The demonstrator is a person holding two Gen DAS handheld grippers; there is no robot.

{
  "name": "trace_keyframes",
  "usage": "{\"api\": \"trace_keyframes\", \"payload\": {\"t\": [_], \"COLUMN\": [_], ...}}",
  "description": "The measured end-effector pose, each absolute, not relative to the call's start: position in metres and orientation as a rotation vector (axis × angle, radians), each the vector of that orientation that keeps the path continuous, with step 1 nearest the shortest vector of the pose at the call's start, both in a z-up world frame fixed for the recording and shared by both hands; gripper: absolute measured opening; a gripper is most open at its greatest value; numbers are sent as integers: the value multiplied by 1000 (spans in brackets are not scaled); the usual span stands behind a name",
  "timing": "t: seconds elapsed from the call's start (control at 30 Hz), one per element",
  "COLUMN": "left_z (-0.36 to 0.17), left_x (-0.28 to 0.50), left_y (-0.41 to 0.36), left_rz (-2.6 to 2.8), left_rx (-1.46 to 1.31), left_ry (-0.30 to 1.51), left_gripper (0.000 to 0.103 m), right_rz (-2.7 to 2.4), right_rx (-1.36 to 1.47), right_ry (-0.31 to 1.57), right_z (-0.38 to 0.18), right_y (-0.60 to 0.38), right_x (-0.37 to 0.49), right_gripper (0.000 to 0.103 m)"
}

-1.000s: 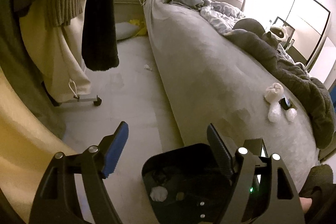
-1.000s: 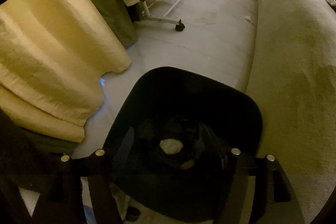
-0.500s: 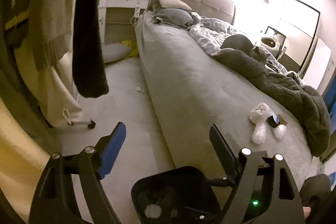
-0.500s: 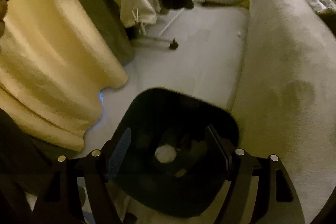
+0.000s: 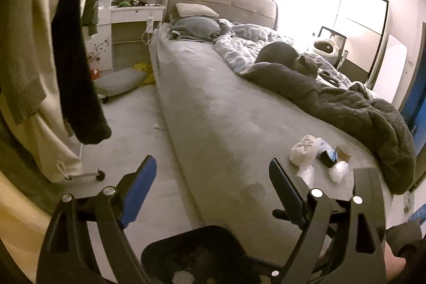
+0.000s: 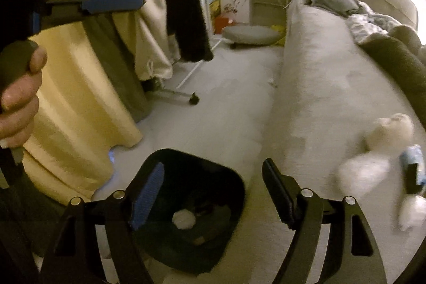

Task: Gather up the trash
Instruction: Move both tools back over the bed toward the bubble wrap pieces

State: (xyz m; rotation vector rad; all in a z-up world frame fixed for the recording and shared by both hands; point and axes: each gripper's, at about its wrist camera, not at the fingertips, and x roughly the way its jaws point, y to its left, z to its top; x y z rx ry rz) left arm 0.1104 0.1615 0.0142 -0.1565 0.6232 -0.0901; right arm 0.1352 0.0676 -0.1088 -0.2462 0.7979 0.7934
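Observation:
A black trash bin [image 6: 191, 206] stands on the floor beside the bed, with a white crumpled wad [image 6: 183, 219] inside; it also shows in the left wrist view [image 5: 197, 254]. Trash lies on the grey bed [image 5: 226, 119]: white crumpled tissues [image 5: 302, 151], a dark wrapper [image 5: 328, 157], a small brown cup [image 5: 344, 151] and a white wad [image 5: 339, 171]. In the right wrist view the tissues [image 6: 383, 132] are blurred at the right. My left gripper [image 5: 210, 177] is open and empty above the bed's edge. My right gripper [image 6: 213, 177] is open and empty above the bin.
Clothes hang on a wheeled rack [image 5: 66, 65] at the left. A grey cat [image 5: 290, 57] lies on a dark blanket [image 5: 359, 113]. A floor cushion [image 5: 119, 79] and a white scrap [image 5: 159, 127] lie on the floor. A white desk [image 5: 130, 15] stands at the back.
Both grippers have risen and tilted up from the bin toward the bed. The bin has dropped low in both views, and the trash on the bed has come into the right wrist view.

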Motion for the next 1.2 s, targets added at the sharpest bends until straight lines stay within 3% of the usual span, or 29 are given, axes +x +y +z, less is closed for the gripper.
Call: {"api": "trace_keyframes", "payload": {"t": [0.37, 1.2], "left_z": [15, -48], "left_x": [129, 172], "left_y": [116, 26], "left_rz": [-162, -363], "left_rx": [-145, -61], "left_ry": [623, 794], "left_gripper": [89, 90], "right_rz": [658, 416], "right_rx": [-169, -40], "right_ry": [729, 739], "right_z": [-85, -91], "right_y": [-1, -124], "right_x": [153, 176], "right_gripper": [80, 86]}}
